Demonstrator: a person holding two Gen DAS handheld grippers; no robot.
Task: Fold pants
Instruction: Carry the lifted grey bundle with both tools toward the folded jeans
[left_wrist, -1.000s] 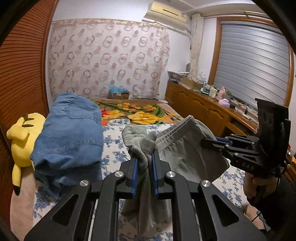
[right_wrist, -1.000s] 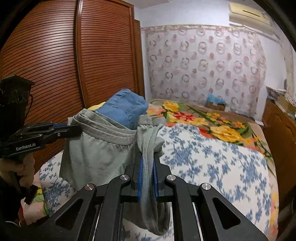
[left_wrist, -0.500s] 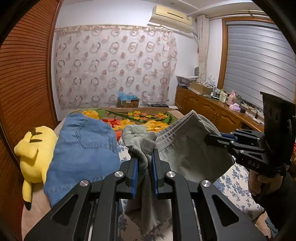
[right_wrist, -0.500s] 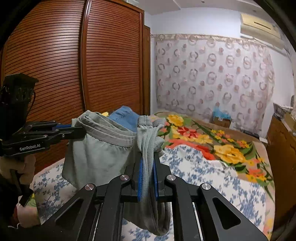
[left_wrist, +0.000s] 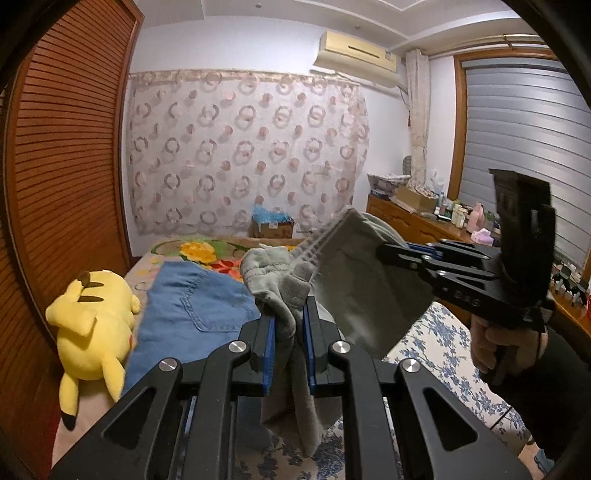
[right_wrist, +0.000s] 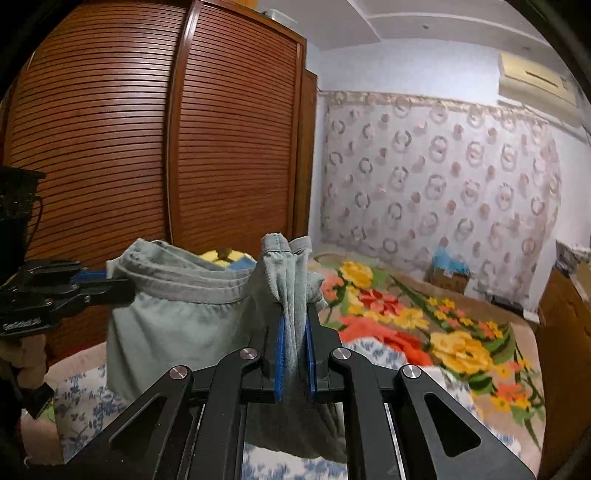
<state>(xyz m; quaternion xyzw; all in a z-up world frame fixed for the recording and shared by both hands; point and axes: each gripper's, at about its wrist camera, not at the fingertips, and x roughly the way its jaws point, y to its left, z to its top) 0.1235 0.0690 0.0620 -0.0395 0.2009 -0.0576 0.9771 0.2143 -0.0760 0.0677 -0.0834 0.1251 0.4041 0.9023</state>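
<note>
Above the bed, the grey pants hang in the air, stretched by the waistband between the two grippers; left gripper is pinched on a bunched corner of cloth, and right gripper is likewise clamped on the other corner, with fabric drooping below each; I judge the step to be lifting and spreading the garment before the first fold; next it probably needs laying flat on the blue-flowered sheet, legs aligned; counted: one grey pair held, one blue denim pair lying at ten o'clock, one yellow plush toy at nine o'clock, two grippers.
</note>
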